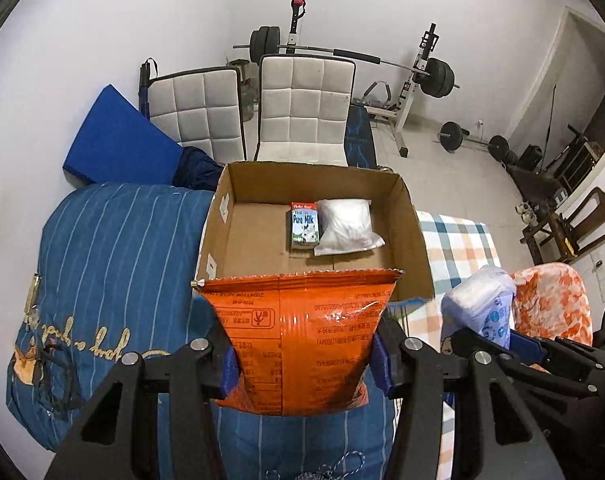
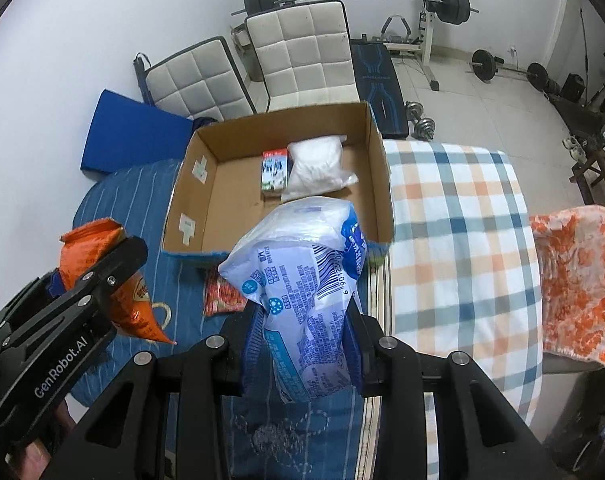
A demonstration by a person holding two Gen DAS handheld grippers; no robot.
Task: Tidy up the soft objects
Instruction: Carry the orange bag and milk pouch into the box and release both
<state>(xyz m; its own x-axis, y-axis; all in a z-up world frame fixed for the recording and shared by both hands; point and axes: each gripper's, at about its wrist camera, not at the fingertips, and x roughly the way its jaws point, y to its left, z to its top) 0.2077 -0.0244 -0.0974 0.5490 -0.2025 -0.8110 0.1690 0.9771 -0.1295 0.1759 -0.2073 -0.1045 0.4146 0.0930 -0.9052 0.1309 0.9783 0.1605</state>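
Observation:
My left gripper (image 1: pixel 304 354) is shut on an orange snack bag (image 1: pixel 302 336) and holds it above the blue quilt, just before the near wall of the open cardboard box (image 1: pixel 412 216). My right gripper (image 2: pixel 302 354) is shut on a white and blue plastic pack (image 2: pixel 302 280), held up near the box's (image 2: pixel 376 168) front right corner. Inside the box lie a Pure Milk carton (image 1: pixel 303 226) and a white pouch (image 1: pixel 346 226); both show in the right wrist view too, the carton (image 2: pixel 273 171) beside the pouch (image 2: pixel 316 168). The orange bag (image 2: pixel 102 268) hangs in the left gripper (image 2: pixel 82 292).
A small red-orange packet (image 2: pixel 222 296) lies on the blue striped quilt (image 2: pixel 134 200) below the box. A checked blanket (image 2: pixel 458 240) and an orange flowered cloth (image 2: pixel 578 280) lie to the right. White chairs (image 1: pixel 306 108), a blue mat (image 1: pixel 118 140) and weight equipment stand behind.

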